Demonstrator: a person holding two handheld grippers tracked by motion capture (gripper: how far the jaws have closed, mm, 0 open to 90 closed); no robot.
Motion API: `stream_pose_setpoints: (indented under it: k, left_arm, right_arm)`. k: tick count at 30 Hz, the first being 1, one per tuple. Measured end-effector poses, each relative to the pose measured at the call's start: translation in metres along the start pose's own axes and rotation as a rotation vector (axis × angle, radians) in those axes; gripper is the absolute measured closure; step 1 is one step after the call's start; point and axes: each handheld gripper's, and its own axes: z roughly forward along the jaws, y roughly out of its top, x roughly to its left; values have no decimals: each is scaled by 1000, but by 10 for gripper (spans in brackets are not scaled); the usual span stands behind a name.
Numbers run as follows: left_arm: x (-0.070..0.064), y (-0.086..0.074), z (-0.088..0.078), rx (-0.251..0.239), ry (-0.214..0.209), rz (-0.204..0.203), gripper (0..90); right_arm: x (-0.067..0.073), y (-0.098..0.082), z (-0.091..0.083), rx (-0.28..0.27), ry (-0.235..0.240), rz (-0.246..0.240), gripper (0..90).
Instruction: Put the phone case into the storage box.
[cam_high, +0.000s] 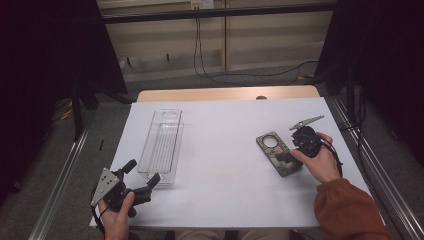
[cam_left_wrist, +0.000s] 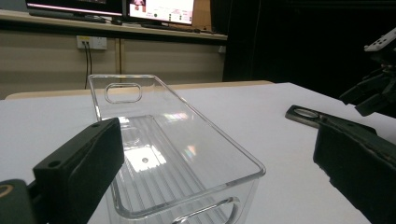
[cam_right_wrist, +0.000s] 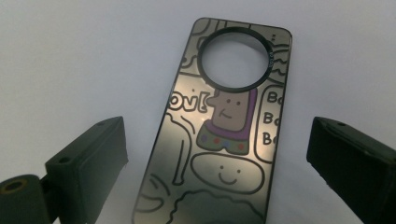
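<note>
A phone case (cam_high: 278, 150) with cartoon drawings and a round camera hole lies flat on the white table at the right; its glossy back (cam_right_wrist: 219, 130) runs up between my right jaws. My right gripper (cam_high: 286, 156) hovers just over the case's near end, open, jaws on either side and apart from it. A clear plastic bin (cam_high: 163, 145) with ribbed floor and handle slots stands left of centre. My left gripper (cam_high: 143, 178) is open at the bin's near end (cam_left_wrist: 187, 205), with nothing between its jaws.
The white sheet (cam_high: 225, 150) covers a wooden table whose far edge (cam_high: 227, 93) shows. Metal rails run along both sides. Cables hang on the far wall. The right gripper (cam_left_wrist: 373, 93) and case (cam_left_wrist: 322, 119) show at the right of the left gripper view.
</note>
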Motion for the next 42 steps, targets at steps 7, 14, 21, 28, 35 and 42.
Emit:
stream_pose_setpoints:
  k: [7,14,21,28,35,42]
  left_arm:
    - [0,0,0,3,-5,4,19]
    - [0,0,0,0,-4,2,19]
    - [0,0,0,-1,-5,2,19]
    - [0,0,0,0,-13,3,19]
    - [0,0,0,1,-3,1,19]
    - [0,0,0,-2,-7,3,19]
  right_arm:
    - [-6,9,15,61,7,5,53]
    - [-8,16,31,134,-10,13,46]
    - [-2,18,41,184,-25,14,47]
    - [0,18,46,209,-32,11,37]
    - [4,18,52,230,-48,-2,0]
    - [8,18,55,249,-76,-27,0]
